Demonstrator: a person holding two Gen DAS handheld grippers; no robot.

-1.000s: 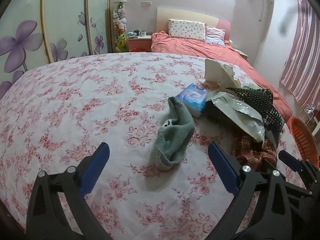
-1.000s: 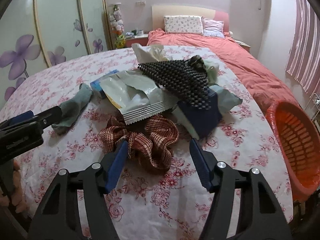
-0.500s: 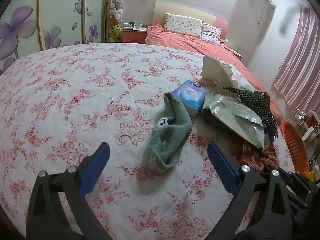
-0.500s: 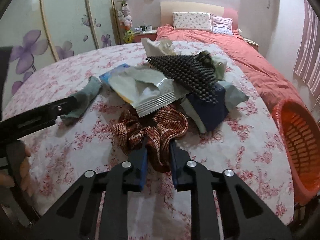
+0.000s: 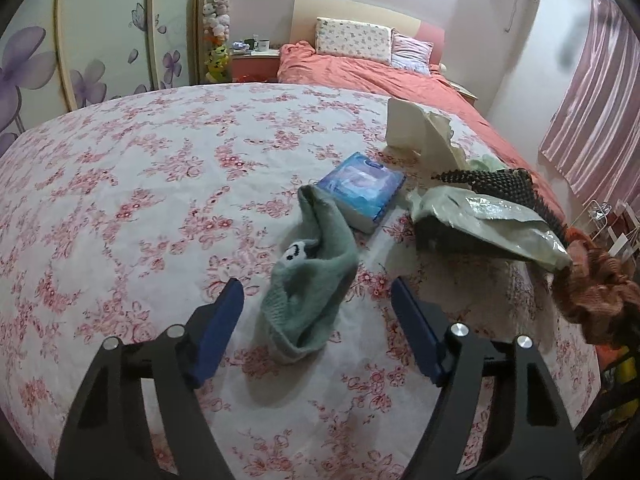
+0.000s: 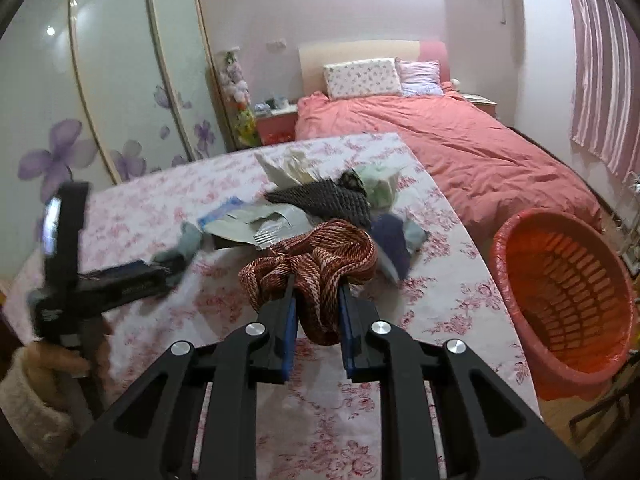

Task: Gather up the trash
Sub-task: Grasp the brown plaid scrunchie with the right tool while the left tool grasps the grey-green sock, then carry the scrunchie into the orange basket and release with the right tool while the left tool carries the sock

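Note:
My right gripper (image 6: 317,300) is shut on a red-and-white braided rope (image 6: 316,258) and holds it above the floral table; the rope also shows at the right edge of the left wrist view (image 5: 596,284). My left gripper (image 5: 318,312) is open, its jaws on either side of a green sock (image 5: 312,276) lying on the cloth. Behind the sock lie a blue tissue pack (image 5: 362,192), a silver-green foil wrapper (image 5: 492,220), a black mesh mat (image 5: 500,182) and crumpled paper (image 5: 420,132). An orange basket (image 6: 568,300) stands right of the table.
The table wears a pink floral cloth (image 5: 140,184). A bed with a coral cover (image 6: 440,144) stands behind it. Wardrobe doors with purple flowers (image 6: 120,92) line the left wall. Pink curtains (image 5: 596,92) hang at the right.
My right gripper closed on the braided rope and lifted it off the table. My left gripper moved closer to the green sock, still open.

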